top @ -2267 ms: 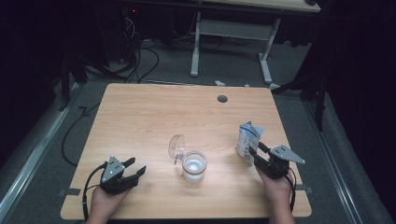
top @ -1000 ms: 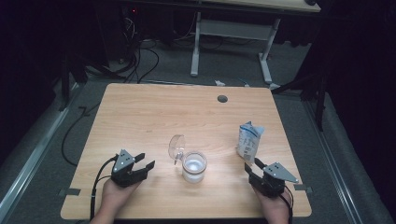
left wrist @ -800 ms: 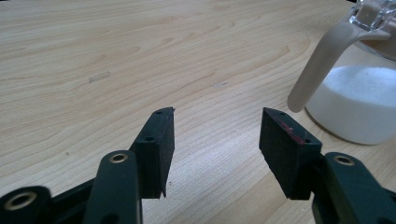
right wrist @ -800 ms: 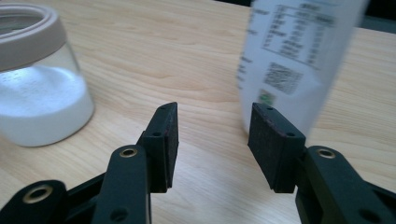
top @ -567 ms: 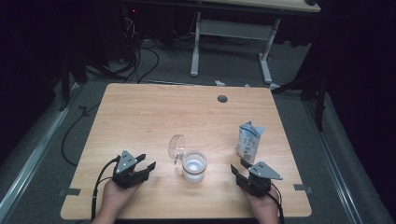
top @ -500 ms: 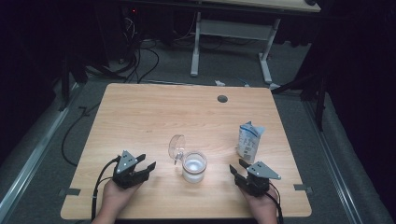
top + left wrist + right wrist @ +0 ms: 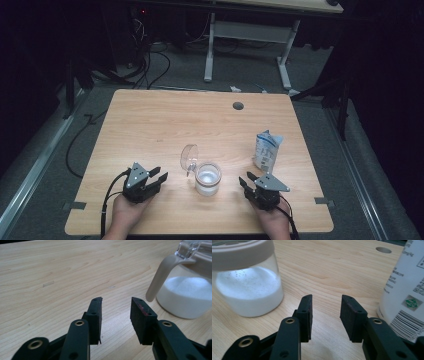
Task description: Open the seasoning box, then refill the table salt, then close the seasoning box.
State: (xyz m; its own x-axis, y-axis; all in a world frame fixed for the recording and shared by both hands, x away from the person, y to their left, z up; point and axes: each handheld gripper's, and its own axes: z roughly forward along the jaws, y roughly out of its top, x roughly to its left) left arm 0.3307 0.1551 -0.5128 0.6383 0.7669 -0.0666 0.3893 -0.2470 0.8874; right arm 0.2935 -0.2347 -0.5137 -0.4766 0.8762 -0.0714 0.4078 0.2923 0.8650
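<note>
A glass jar [image 7: 207, 178] holding white powder stands at the front middle of the wooden table [image 7: 165, 125], its hinged clear lid [image 7: 189, 157] tipped open to the left. A white printed pouch [image 7: 266, 150] stands upright to its right. My left gripper [image 7: 159, 178] rests on the table left of the jar, pointing at it. Its jaws have just been closing and stand open, with nothing between them [image 7: 116, 307]; the jar [image 7: 186, 296] is ahead to the right. My right gripper [image 7: 246, 181] lies right of the jar, in front of the pouch. Its jaws, also just closing, are open and empty [image 7: 325, 305], between the jar [image 7: 247, 290] and the pouch [image 7: 404, 285].
A round cable hole [image 7: 238, 106] sits near the table's far edge. Beyond the table are white desk legs [image 7: 210, 50] and cables on a dark floor. Bare wood spreads across the table's far half and left side.
The right gripper has left the pouch standing and moved down-left to the table's front, nearer the jar. The left gripper shifted slightly right. Both pairs of jaws stand narrower than before.
</note>
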